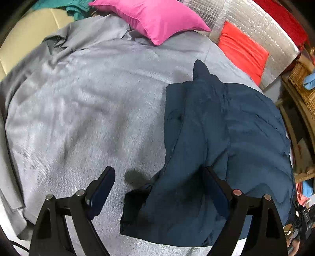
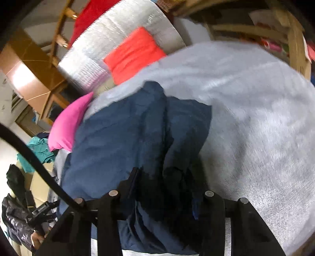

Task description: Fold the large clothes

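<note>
One navy garment (image 1: 226,137) (two pillows)

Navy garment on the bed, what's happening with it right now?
A person with two hand-held grippers is folding a navy garment lying bunched on a grey bedspread. The left hand-held gripper is open, its fingers straddling the garment's near edge. The right hand-held gripper has dark fabric between its fingers; whether it is clamped is unclear. A pink pillow and an orange cushion sit beyond.
</note>
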A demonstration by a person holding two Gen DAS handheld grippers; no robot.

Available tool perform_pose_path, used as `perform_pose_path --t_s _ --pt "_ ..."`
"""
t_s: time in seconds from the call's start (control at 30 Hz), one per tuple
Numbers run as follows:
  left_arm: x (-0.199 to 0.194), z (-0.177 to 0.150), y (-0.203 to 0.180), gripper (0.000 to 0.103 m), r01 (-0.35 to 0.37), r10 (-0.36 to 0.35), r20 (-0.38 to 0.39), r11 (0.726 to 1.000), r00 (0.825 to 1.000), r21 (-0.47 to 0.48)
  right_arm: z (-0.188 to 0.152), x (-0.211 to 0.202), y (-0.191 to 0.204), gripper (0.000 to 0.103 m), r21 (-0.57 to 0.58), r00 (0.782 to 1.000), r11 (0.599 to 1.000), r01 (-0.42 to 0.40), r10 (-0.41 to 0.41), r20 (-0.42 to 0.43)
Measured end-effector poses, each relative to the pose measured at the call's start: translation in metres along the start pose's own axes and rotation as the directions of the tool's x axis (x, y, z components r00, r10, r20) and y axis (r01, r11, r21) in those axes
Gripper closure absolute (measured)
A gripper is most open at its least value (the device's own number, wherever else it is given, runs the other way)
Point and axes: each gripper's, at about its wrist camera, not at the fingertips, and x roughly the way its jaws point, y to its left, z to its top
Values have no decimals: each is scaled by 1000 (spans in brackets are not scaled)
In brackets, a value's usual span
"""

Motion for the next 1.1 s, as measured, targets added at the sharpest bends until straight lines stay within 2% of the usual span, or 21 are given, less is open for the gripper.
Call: perform_pose_path --t_s 0.1,0.13,0.2,0.27,0.33,0.4,0.47,0.53,0.57,0.63,0.7,0.83,0.9,1.0,1.1 --pt "18 -2 4 12 8 -10 -53 1000 999 -27 -3 6 -2 56 18 999 999 40 -40 -27" --pt "17 -4 6 12 15 -18 -48 999 999 -49 -4 12 -7 51 28 997 998 50 -48 -53" --pt "7 -9 1 12 -17 17 -13 1000 1000 -25 -4 7 -15 47 63 996 996 55 -51 -71" --pt "-4 -18 -3 12 -54 54 15 999 998 -1 -3 -6 -16 40 102 997 994 33 -26 -70" --pt "-19 -27 -1 12 -37 38 27 999 999 -20 -2 -25 -18 30 122 999 993 0 4 -32" --pt "-34 -38 4 12 -17 19 66 999 998 -36 -3 -44 -21 28 151 998 987 -58 59 -4" --pt "-49 -52 11 12 60 -55 91 996 994 -59 -7 -56 -24 24 181 994 977 -111 112 6" --pt "-51 -63 16 12 176 -171 72 981 983 -81 -19 -65 -29 19 222 986 960 -168 168 20" --pt "-51 -68 18 12 210 -206 55 973 977 -93 -26 -66 -31 18 246 979 948 -201 203 20" --pt "-41 -77 11 12 287 -292 -23 950 956 -125 -42 -59 -36 18 297 963 919 -259 270 5" --pt "-31 -79 3 12 329 -340 -82 936 937 -124 -55 -48 -41 18 355 949 888 -292 316 -9" --pt "-14 -78 -11 12 320 -335 -131 940 933 -121 -74 -8 -43 18 446 929 843 -302 364 -60" --pt "-6 -74 -13 12 325 -344 -120 934 931 -151 -75 11 -38 18 444 933 846 -296 355 -55" --pt "3 -68 -19 12 331 -351 -88 926 932 -181 -73 18 -25 16 397 937 864 -310 349 -28" --pt "7 -60 -25 12 323 -335 -59 933 940 -157 -63 32 -13 17 367 948 886 -284 316 -29"
